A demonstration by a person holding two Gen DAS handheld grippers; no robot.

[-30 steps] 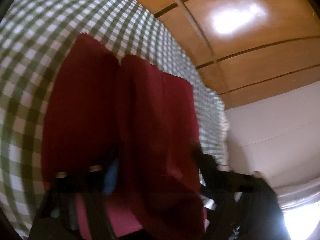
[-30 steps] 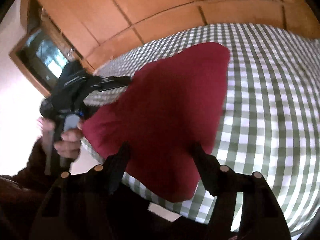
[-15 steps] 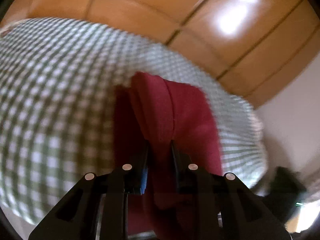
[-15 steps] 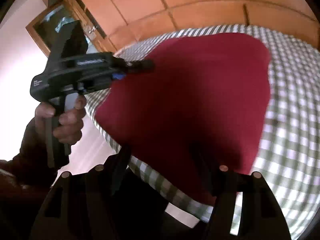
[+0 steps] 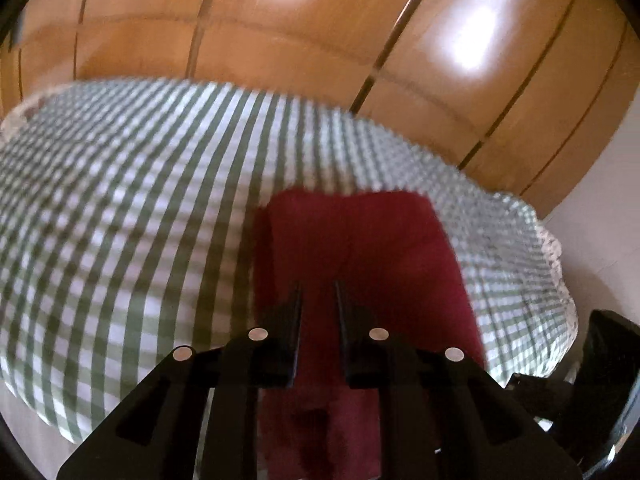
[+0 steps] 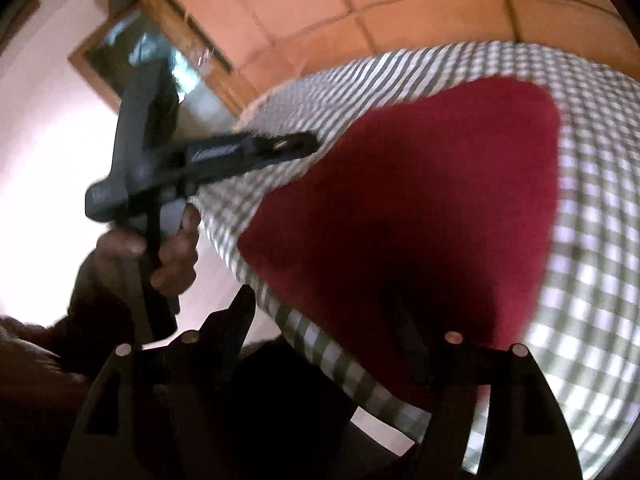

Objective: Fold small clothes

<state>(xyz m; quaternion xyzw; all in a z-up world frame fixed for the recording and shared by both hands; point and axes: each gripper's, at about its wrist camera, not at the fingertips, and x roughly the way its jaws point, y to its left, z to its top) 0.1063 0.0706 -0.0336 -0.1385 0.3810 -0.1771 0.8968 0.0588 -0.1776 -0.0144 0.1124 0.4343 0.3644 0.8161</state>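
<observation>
A dark red cloth garment lies on a bed covered with a green-and-white checked sheet, close to the sheet's near edge and toward its right-hand corner as the left wrist view shows it. In that view the garment looks folded into a roughly rectangular slab with a soft crease running down its middle, and a part of it hangs over the edge of the bed below the tongs. The left gripper has its two black fingers drawn narrow, with only a slim gap between the tips; red fabric fills that gap, but the blur does not let me tell whether the tips pinch the cloth or merely hover over it. From the right wrist view the same garment spreads as a broad red shape across the checked sheet, reaching the near edge. The right gripper stands wide, its fingers far apart, one over the bare edge of the bed and the other dark against the red cloth, gripping nothing. The left gripper's black body shows there too, held in the person's left hand, its nose pointing at the garment's far side. Glossy orange-brown wooden wardrobe panels rise behind the bed.
</observation>
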